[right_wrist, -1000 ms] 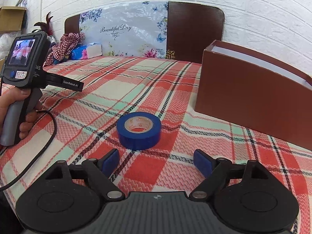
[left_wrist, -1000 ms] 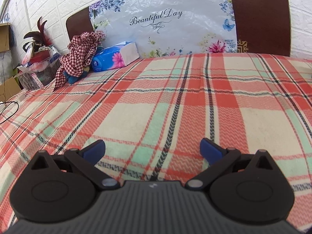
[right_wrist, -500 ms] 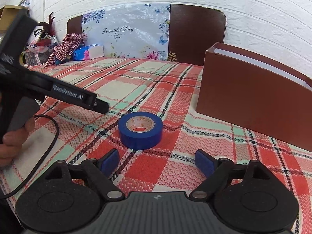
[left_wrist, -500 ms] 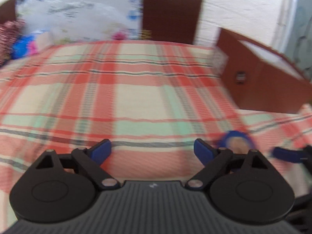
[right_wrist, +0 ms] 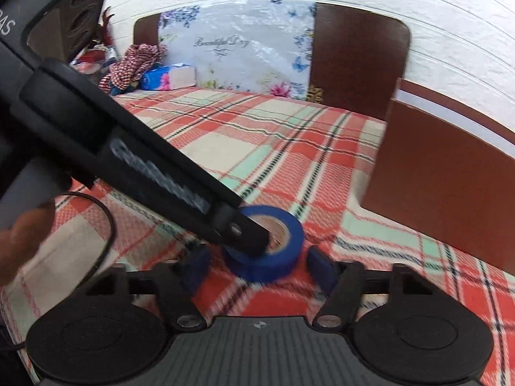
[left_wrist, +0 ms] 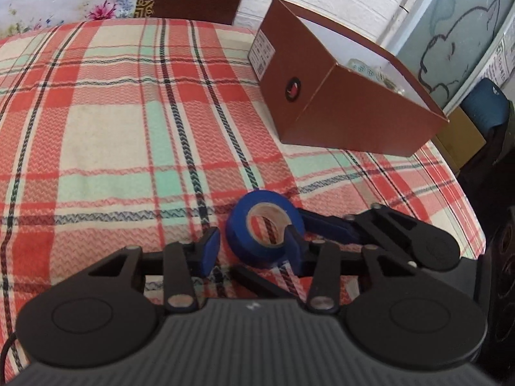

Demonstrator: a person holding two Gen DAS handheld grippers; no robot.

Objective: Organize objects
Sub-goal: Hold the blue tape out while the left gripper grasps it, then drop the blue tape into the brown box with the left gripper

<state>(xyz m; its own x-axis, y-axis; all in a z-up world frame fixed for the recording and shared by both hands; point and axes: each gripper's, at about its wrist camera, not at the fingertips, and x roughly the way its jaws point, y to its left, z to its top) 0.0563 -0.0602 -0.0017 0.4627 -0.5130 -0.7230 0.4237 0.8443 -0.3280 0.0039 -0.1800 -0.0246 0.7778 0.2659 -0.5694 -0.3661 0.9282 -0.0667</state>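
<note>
A blue tape roll (left_wrist: 265, 226) lies flat on the plaid bedspread (left_wrist: 128, 128); it also shows in the right wrist view (right_wrist: 276, 251). My left gripper (left_wrist: 252, 251) is open around one side of the roll: its right finger sits in the roll's hole, its left finger outside the wall. My right gripper (right_wrist: 260, 265) is open with the roll between its fingers, not pressed. The right gripper's fingers (left_wrist: 328, 225) reach the roll from the right in the left wrist view. A brown open box (left_wrist: 341, 96) stands to the right; it also shows in the right wrist view (right_wrist: 450, 173).
The left gripper's body (right_wrist: 128, 154) crosses the right wrist view, covering part of the roll. At the headboard lie a tissue pack (right_wrist: 170, 77) and a checked cloth (right_wrist: 135, 61). The bed edge drops off to the right, by a blue chair (left_wrist: 486, 103).
My left gripper swung right and came down over the tape roll, its fingers narrowing around the wall. My right gripper moved forward so the roll sits between its fingers.
</note>
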